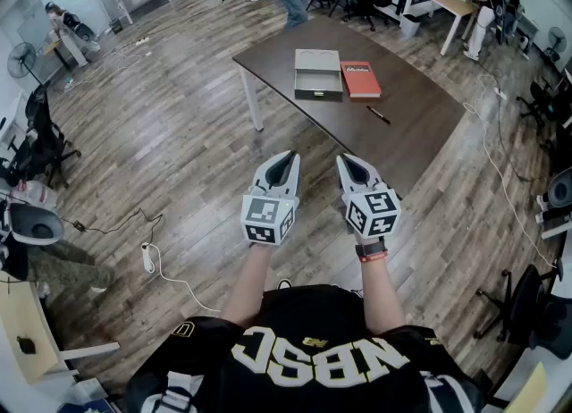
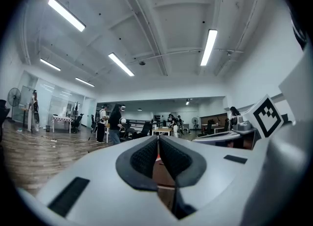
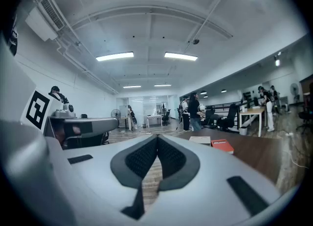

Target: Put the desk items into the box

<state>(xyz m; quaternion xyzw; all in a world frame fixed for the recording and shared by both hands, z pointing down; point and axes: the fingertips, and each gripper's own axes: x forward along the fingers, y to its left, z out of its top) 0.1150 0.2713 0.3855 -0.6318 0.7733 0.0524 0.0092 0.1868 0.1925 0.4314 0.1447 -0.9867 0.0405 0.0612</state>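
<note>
Dark brown table (image 1: 420,125) stands on a wooden floor (image 1: 179,134) ahead of the person. It carries the three desk things. A grey box (image 1: 318,73) lies open near the middle of the top. A red book (image 1: 360,79) lies flat just beside the box, on its right. A black pen (image 1: 378,114) lies apart from both, nearer the person and a little right of the book.

The left gripper (image 1: 288,157) and the right gripper (image 1: 344,160) are held side by side in front of the person's chest, near each other but not touching. Both point roughly level toward the table and touch nothing on it.

In the left gripper view the left gripper's (image 2: 158,142) dark pads meet at the tips, with nothing between them. In the right gripper view the right gripper's (image 3: 157,142) jaws are likewise pressed together and empty. The box (image 3: 200,140) and the book (image 3: 222,144) show beyond it, on the table to its right.

A watch with an orange band (image 1: 371,250) sits on the right wrist. A white power strip (image 1: 147,257) lies on the floor to the person's left.
</note>
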